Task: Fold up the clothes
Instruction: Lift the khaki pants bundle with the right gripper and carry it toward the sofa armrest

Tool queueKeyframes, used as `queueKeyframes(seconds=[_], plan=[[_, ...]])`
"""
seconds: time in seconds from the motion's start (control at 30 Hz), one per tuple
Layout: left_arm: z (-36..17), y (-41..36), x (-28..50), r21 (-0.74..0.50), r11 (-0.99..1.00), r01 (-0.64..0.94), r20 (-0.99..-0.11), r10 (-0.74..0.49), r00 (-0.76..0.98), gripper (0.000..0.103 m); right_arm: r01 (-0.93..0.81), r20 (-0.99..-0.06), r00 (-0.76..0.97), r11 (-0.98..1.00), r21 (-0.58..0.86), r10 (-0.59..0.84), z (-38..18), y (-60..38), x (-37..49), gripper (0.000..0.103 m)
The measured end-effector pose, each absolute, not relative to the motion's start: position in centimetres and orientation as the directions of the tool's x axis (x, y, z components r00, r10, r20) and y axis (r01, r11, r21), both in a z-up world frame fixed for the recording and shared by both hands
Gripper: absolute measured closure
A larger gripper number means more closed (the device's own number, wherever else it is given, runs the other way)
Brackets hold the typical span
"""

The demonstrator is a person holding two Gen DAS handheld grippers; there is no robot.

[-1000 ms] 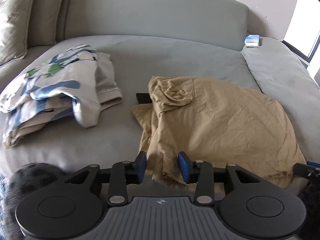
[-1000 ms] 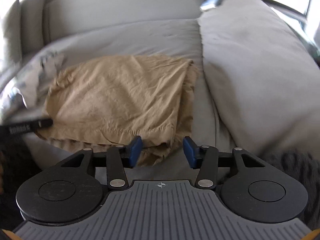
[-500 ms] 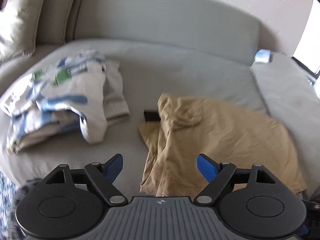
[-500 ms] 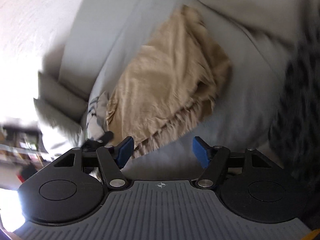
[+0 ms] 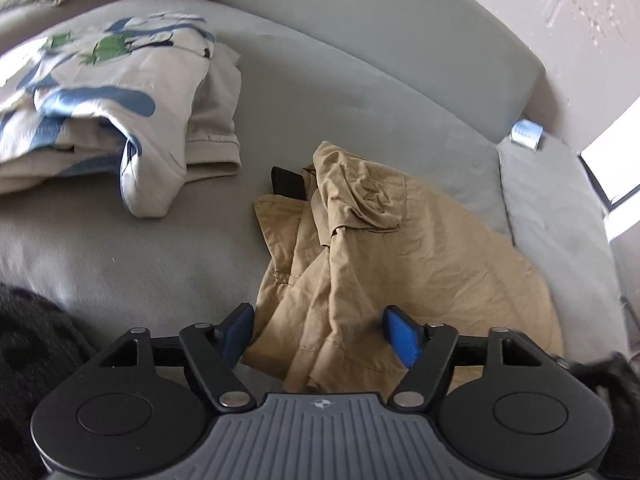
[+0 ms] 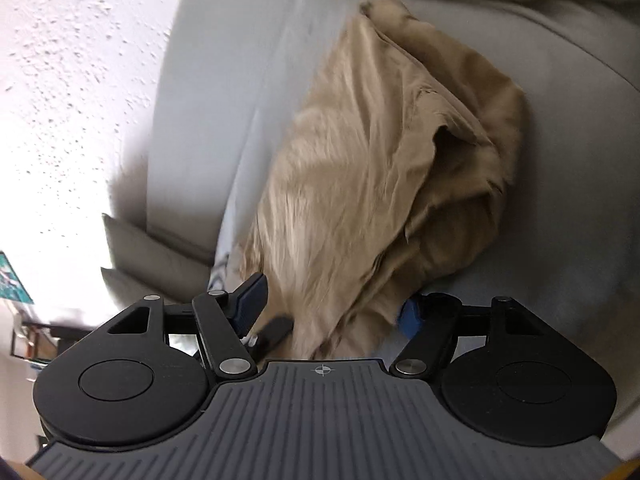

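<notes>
A crumpled tan garment (image 5: 400, 256) lies on the grey sofa seat (image 5: 120, 264). My left gripper (image 5: 318, 330) is open, its blue pads either side of the garment's near edge, just above it. In the right wrist view the same tan garment (image 6: 372, 168) fills the middle, blurred and tilted. My right gripper (image 6: 330, 308) is open around the garment's lower edge, which partly hides the right pad. A folded white garment with blue and green print (image 5: 100, 80) lies at the left of the seat.
A small dark flat object (image 5: 286, 182) lies under the tan garment's far left edge. A small blue-and-white box (image 5: 528, 134) sits on the sofa's right arm. Cushions (image 6: 160, 256) and the sofa back (image 5: 360, 32) stand behind. A dark patterned fabric (image 5: 32, 344) is at lower left.
Both grippers have opened wide from nearly shut. The left moved in over the garment's near edge. The right view swung round sharply and closed in on the garment.
</notes>
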State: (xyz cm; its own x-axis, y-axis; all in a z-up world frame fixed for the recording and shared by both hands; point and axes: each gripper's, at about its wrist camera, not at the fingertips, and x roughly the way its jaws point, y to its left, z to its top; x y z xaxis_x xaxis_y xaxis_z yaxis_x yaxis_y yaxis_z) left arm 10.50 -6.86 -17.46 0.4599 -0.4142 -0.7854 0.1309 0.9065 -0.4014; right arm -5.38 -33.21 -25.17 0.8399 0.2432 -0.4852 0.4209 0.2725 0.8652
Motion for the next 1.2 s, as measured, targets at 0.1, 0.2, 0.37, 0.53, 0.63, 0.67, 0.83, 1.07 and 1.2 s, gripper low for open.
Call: queueKeyframes(seconds=[0.1, 0.2, 0.37, 0.53, 0.63, 0.67, 0.83, 1.07, 1.2], plan=[[-17.4, -6.7, 10.2, -0.413, 0.902, 0.124, -0.779, -0.420, 0.465, 0.036, 0.424, -0.498, 0.844, 0.322, 0.847, 0.198, -25.3, -32.3, -3.8, 0.033], [-16.7, -5.9, 9.7, -0.454, 0.884, 0.110, -0.763, -0.450, 0.465, 0.039, 0.411, -0.566, 0.812, 0.552, 0.726, 0.141, -23.8, -30.7, -1.8, 0.073], [-13.6, -3.0, 8.6, -0.521, 0.848, 0.098, -0.692, -0.487, 0.532, 0.039, 0.293, -0.568, 0.810, 0.739, 0.607, 0.145, -20.3, -30.9, -0.8, 0.090], [-10.1, -0.2, 7.9, -0.551, 0.830, 0.086, -0.616, -0.473, 0.630, 0.039, 0.052, -0.540, 0.825, 0.929, 0.367, 0.167, -11.8, -30.0, -0.6, 0.091], [-8.4, 1.0, 7.5, -0.570, 0.818, 0.080, -0.575, -0.466, 0.672, 0.038, -0.152, -0.546, 0.811, 0.977, 0.151, 0.211, -7.4, -28.0, -1.7, 0.091], [-8.1, 1.2, 7.4, -0.574, 0.815, 0.076, -0.570, -0.464, 0.678, 0.038, -0.227, -0.546, 0.801, 0.969, 0.102, 0.245, -6.1, -27.5, -2.3, 0.091], [-7.5, 1.6, 7.2, -0.602, 0.795, 0.078, -0.567, -0.494, 0.659, 0.038, -0.392, -0.515, 0.767, 0.915, 0.094, 0.382, -2.2, -28.3, -3.0, 0.091], [-9.3, -0.7, 6.0, -0.576, 0.805, 0.144, -0.618, -0.544, 0.568, 0.038, 0.179, -0.808, 0.574, 0.942, 0.285, 0.136, -12.5, -34.8, 5.9, 0.043], [-11.0, -1.9, 5.6, -0.546, 0.821, 0.166, -0.666, -0.546, 0.508, 0.038, 0.359, -0.836, 0.533, 0.861, 0.361, 0.129, -16.1, -37.9, 3.5, 0.042]])
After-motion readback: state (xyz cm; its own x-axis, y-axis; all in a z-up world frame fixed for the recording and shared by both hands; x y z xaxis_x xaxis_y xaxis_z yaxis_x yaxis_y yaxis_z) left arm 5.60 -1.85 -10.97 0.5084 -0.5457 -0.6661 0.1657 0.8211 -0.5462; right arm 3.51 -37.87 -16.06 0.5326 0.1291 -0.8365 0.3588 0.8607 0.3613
